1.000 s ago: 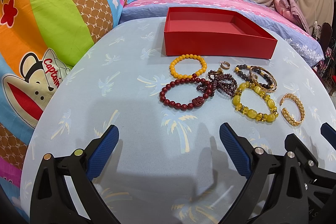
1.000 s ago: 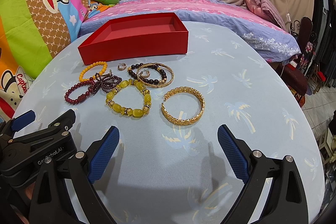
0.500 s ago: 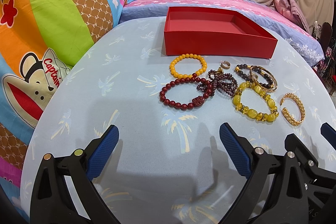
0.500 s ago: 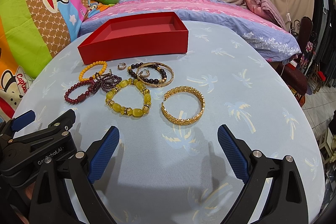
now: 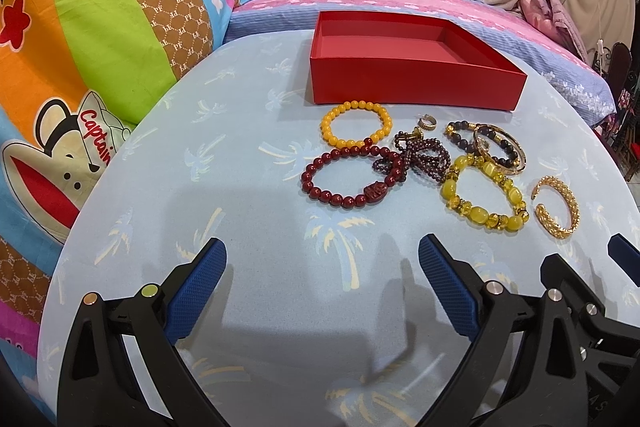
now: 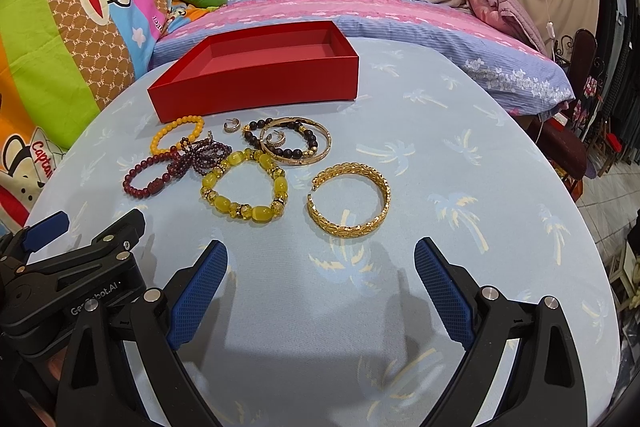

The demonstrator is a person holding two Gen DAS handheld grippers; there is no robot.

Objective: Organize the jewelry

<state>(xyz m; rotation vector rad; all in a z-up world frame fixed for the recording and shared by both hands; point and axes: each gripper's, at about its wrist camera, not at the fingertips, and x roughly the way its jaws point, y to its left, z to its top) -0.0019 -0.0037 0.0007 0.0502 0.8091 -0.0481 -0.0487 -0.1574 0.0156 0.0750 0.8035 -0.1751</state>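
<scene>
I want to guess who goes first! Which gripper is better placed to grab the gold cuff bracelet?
Probably the right gripper: the gold cuff lies just ahead of its open jaws. For the left gripper it's off to the side.

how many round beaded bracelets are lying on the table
5, all before the red box: orange bead bracelet nearest it, dark red bead bracelet far left, tangled purple bead bracelet mid-cluster, chunky yellow bead bracelet in front, black bead bracelet under a gold bangle.

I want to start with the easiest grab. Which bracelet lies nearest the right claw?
The gold open cuff, lying alone just ahead of the right claw. Unlike the beaded bracelets, it is a rigid woven-metal band with a gap, touching no other piece.
</scene>
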